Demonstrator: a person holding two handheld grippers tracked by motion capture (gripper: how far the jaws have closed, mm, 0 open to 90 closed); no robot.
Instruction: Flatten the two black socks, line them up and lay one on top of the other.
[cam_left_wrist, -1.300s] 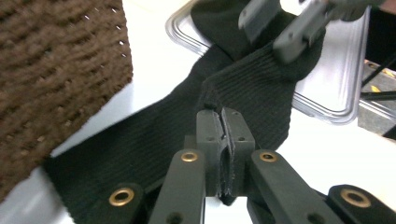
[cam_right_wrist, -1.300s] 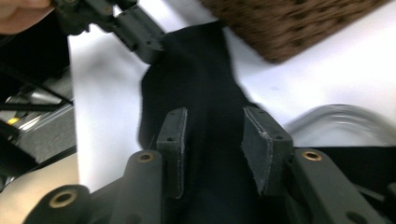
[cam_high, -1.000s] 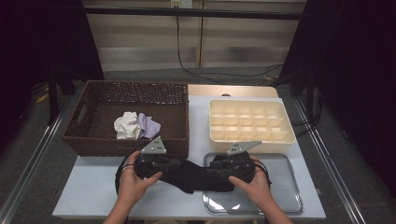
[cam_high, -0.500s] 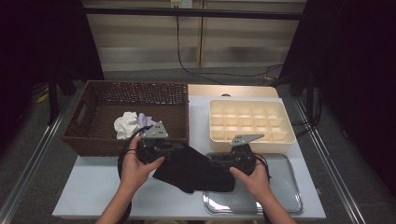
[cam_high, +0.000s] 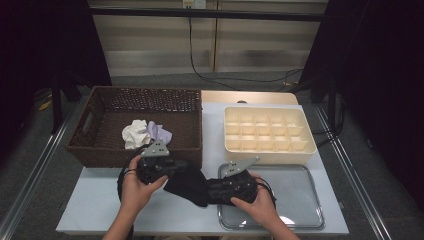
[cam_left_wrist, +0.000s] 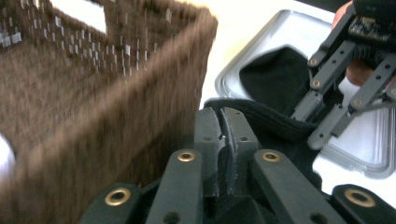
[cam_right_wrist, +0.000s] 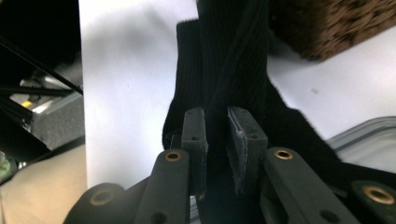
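Both tools, left (cam_left_wrist: 223, 140) and right (cam_right_wrist: 218, 140), clamped on the black sock (cam_high: 187, 184): keep tension even, folding over the worktop (cam_high: 95, 210).

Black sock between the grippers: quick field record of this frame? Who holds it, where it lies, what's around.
item: black ribbed sock
left gripper: shut on sock edge, jaws just opening slightly
right gripper: shut on sock, jaws just closing
sock position: stretched between both, partly over metal tray
wicker basket: holds white and lilac cloth items
cream divided box: compartments look empty
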